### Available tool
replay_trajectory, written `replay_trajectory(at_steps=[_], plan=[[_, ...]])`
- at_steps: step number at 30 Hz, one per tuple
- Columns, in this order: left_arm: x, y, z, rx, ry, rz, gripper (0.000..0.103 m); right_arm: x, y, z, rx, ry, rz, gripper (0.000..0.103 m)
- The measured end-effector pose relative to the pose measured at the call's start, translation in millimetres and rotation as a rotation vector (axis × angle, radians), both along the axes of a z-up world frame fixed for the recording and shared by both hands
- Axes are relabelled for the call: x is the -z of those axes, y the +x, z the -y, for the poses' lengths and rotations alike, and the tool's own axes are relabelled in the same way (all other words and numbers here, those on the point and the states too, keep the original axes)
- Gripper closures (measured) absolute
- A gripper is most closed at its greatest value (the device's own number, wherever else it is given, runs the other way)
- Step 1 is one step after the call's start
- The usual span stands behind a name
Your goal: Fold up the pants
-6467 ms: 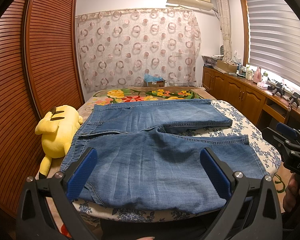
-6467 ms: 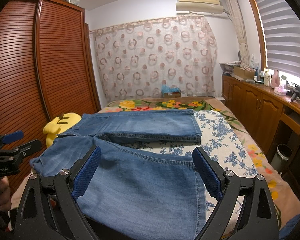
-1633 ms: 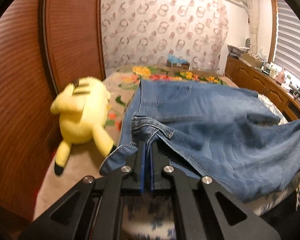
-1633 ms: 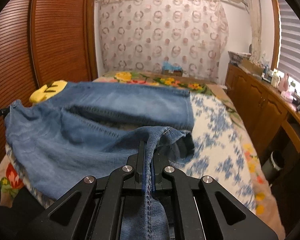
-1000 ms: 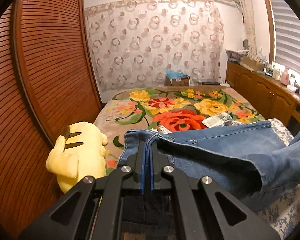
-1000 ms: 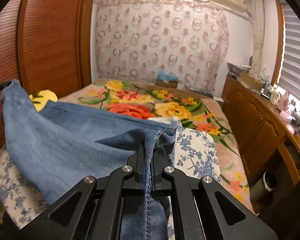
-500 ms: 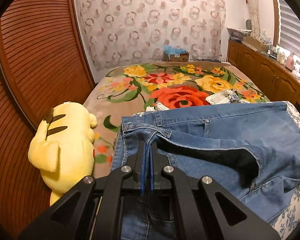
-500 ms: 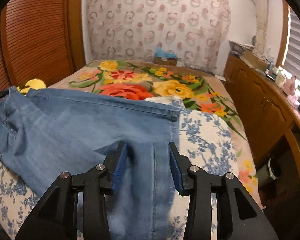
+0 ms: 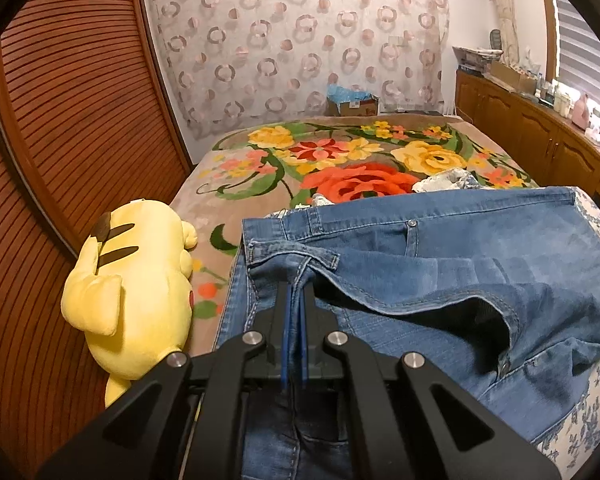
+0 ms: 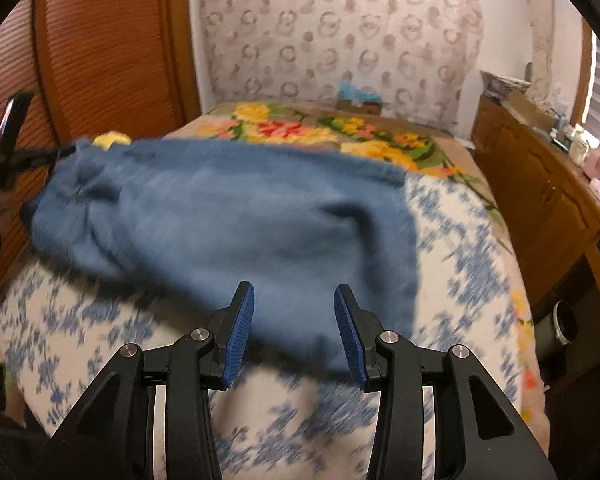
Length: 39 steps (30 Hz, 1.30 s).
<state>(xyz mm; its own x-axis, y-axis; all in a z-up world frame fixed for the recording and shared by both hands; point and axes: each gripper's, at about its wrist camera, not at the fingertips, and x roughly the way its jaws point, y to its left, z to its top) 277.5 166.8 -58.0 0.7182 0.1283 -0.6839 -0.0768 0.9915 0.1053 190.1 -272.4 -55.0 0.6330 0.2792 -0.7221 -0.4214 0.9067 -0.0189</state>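
In the left wrist view, the left gripper (image 9: 295,292) has its jaws pressed together on the waistband of one pair of jeans (image 9: 452,276). The jeans lie on the bed (image 9: 236,184), one leg laid over the other, near the edge closest to the camera. One yellow plush toy (image 9: 136,280) lies on the bed just beside the jeans, between them and the wooden wardrobe (image 9: 68,128). One cardboard box (image 9: 352,102) sits beyond the far end of the bed.

In the right wrist view, which is blurred, the right gripper (image 10: 295,328) hovers with its two blue pads (image 10: 238,336) spread apart, holding nothing. The jeans (image 10: 236,216) lie ahead of it across the bed (image 10: 460,240).
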Motion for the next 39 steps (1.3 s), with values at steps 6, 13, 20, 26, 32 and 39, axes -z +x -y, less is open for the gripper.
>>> replay_trajectory(at_steps=[6, 13, 20, 26, 32, 39], plan=[[5, -7, -5, -0.009, -0.005, -0.005, 0.103, 23, -11, -12, -0.031, -0.027, -0.041, 0.06], [6, -9, -7, -0.013, -0.008, -0.009, 0.103, 31, -4, -18, -0.037, -0.063, -0.042, 0.058], [6, -10, -8, -0.012, -0.006, -0.01, 0.103, 39, 4, -19, -0.032, -0.093, -0.041, 0.058], [6, -9, -7, -0.012, -0.006, -0.009, 0.103, 43, 12, -17, -0.038, -0.108, -0.028, 0.076], [5, -10, -7, -0.012, -0.008, -0.006, 0.103, 32, 12, -8, -0.04, -0.074, 0.019, 0.101], [-7, -14, -11, -0.023, -0.01, 0.037, 0.103, -9, 19, -2, -0.021, -0.054, 0.118, 0.101]])
